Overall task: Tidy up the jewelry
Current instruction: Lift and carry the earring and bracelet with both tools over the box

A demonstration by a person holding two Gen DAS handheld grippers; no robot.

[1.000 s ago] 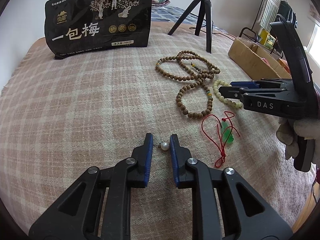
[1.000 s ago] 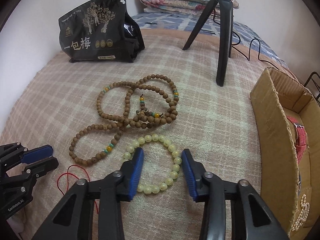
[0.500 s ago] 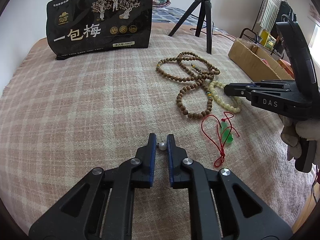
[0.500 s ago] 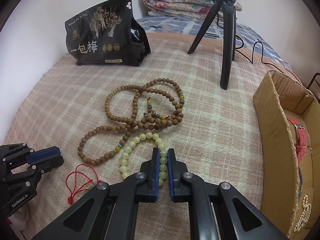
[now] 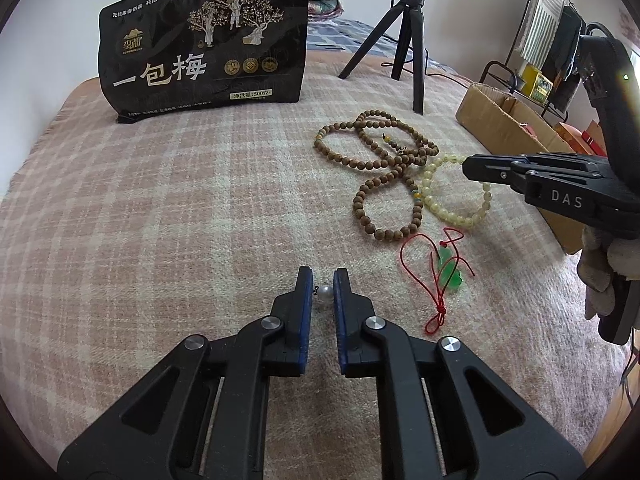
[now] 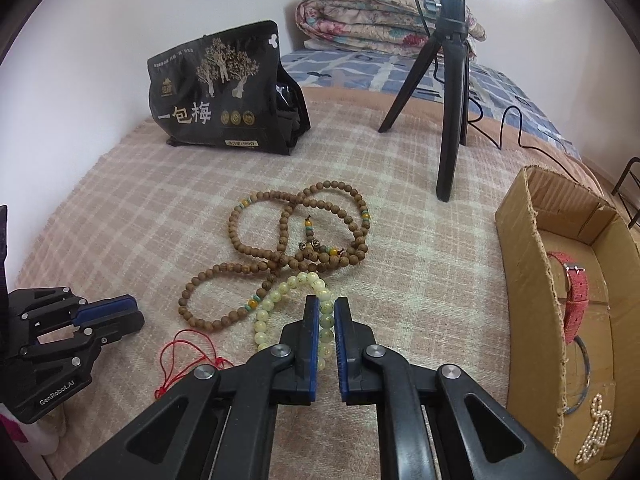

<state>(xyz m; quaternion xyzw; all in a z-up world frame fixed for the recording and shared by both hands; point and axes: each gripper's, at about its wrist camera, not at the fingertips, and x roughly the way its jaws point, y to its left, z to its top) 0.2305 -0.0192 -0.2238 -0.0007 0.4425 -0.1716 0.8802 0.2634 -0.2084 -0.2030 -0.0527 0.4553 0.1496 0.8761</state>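
My left gripper (image 5: 323,282) is shut on a small pearl earring (image 5: 323,292) low over the plaid blanket. My right gripper (image 6: 327,312) is shut on one side of a pale yellow bead bracelet (image 6: 280,300), which also shows in the left wrist view (image 5: 436,204); the rest of the loop hangs to the blanket. A long brown wooden bead string (image 6: 288,248) lies coiled just beyond it. A red cord with a green pendant (image 5: 448,268) lies between the grippers.
An open cardboard box (image 6: 532,264) at the right holds a red watch strap (image 6: 576,292), a ring-shaped bangle and a pearl piece (image 6: 596,432). A black snack bag (image 6: 224,92) stands at the back left. A black tripod (image 6: 448,92) stands at the back.
Both grippers closed: the left on the pearl earring, the right on the yellow bracelet. The right gripper has since lifted, pulling the bracelet's near side up.
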